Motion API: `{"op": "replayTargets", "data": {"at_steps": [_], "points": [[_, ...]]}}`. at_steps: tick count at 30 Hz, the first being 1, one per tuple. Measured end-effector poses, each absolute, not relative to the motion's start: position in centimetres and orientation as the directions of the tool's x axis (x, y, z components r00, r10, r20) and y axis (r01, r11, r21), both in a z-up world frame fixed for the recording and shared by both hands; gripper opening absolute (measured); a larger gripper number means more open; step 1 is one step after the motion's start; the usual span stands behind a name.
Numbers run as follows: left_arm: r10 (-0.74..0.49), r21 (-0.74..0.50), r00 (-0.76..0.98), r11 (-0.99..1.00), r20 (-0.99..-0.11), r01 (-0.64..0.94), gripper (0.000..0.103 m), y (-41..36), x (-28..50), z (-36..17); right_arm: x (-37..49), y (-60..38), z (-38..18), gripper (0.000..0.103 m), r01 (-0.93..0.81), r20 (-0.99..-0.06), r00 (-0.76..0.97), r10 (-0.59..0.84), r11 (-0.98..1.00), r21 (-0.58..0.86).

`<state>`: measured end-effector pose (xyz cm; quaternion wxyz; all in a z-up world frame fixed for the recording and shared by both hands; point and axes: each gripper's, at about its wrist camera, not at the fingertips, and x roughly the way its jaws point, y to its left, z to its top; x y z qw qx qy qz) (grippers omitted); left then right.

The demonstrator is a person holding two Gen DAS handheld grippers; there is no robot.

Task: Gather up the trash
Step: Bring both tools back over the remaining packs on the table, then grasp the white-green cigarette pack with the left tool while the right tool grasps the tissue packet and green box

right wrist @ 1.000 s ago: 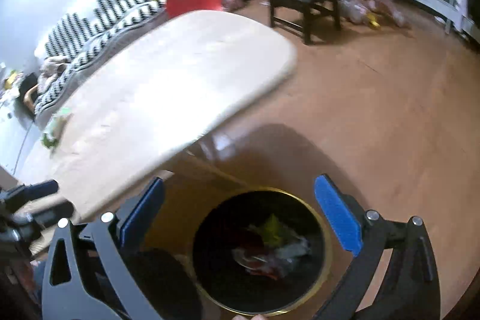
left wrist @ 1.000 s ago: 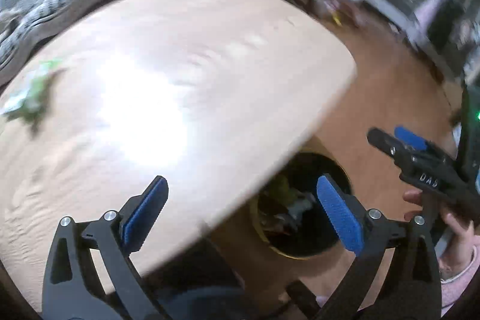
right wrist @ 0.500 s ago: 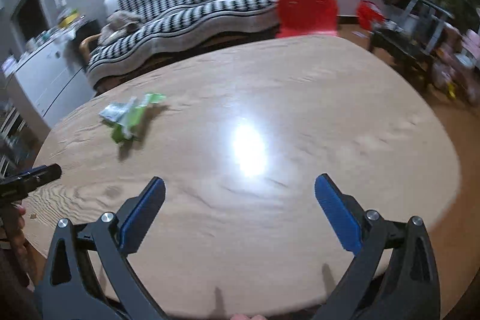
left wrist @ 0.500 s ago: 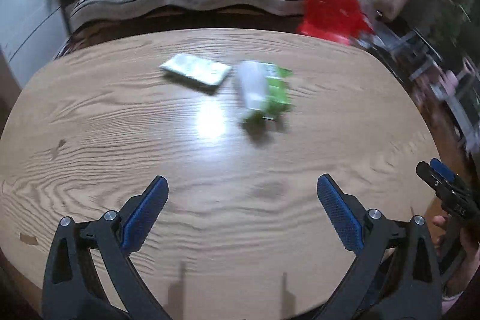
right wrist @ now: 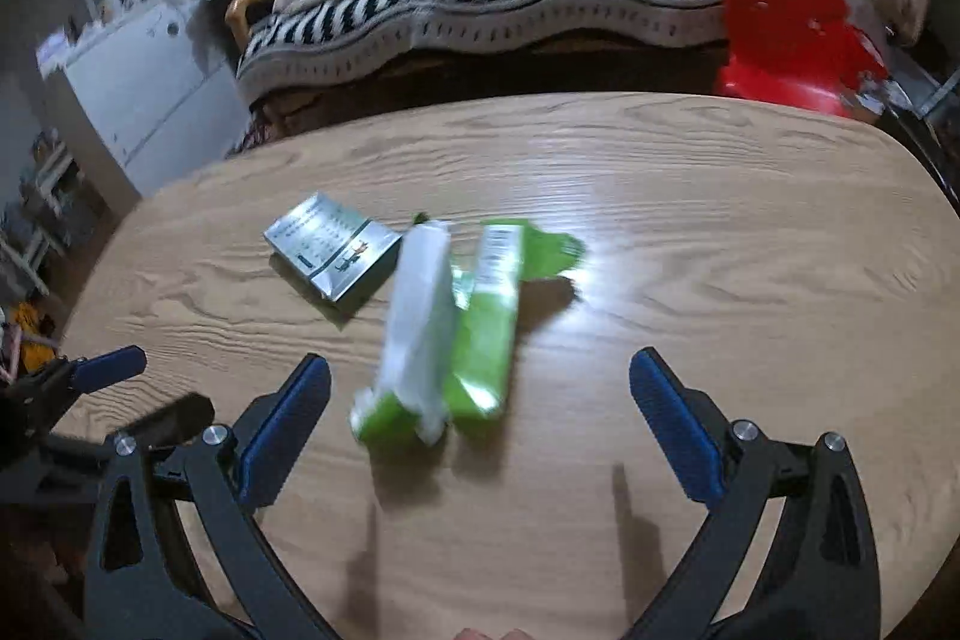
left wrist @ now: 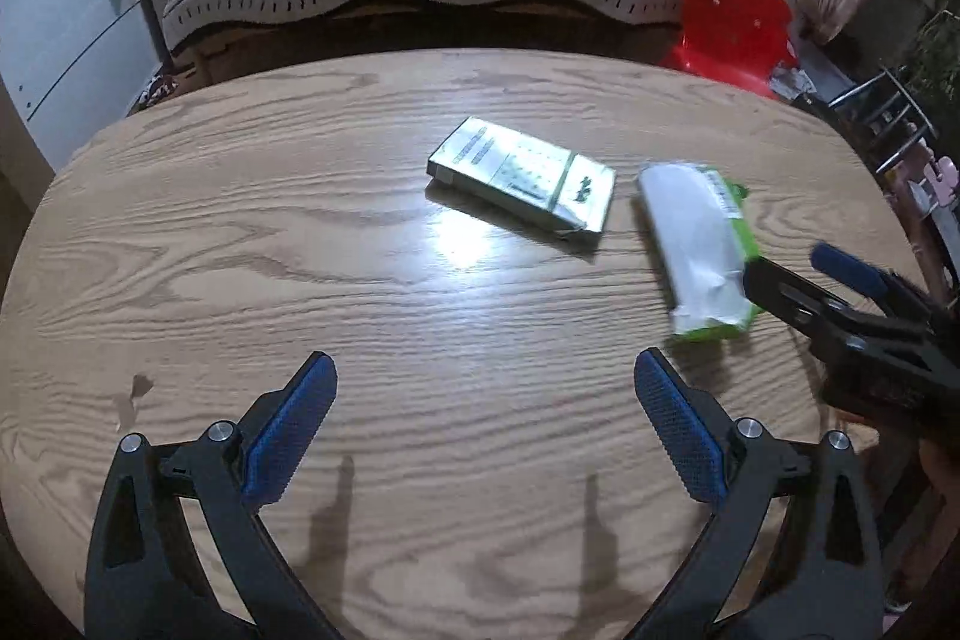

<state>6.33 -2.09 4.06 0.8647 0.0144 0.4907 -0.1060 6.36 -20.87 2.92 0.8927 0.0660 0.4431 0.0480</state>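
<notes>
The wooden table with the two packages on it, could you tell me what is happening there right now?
A person is clearing trash with a handheld gripper in each hand. Both the left gripper and the right gripper are open and empty above the wooden table. Two pieces are left: a crumpled green and white wrapper, lined up between the right gripper's fingers, and a flat silver-green box beside it. Nothing is grasped yet.

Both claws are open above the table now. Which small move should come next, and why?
Probably the right claw should ease forward and down over the green and white package, then shut. It is open and empty, and the package lies on the wooden table almost between its fingers. The silver box sits farther off, ahead of the open left claw.
</notes>
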Motion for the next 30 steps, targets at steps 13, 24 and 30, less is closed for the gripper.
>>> {"op": "replayTargets", "data": {"at_steps": [13,24,30], "points": [[-0.186,-0.07,0.477,0.966,-0.859,0.25,0.097,-5.6,11.7,2.2,11.2,-23.9,-1.0,0.096,0.029,-0.833,0.552,0.036,0.998,0.062],[-0.193,-0.122,0.45,0.976,-0.872,0.181,0.097,-9.4,15.6,1.3,11.1,-27.4,-1.6,0.097,0.026,-0.818,0.576,-0.008,1.0,0.008],[-0.18,-0.134,0.442,0.982,-0.879,0.133,0.097,-10.2,17.1,1.0,11.0,-27.3,-1.5,0.098,0.016,-0.818,0.575,0.002,1.0,0.013]]}}
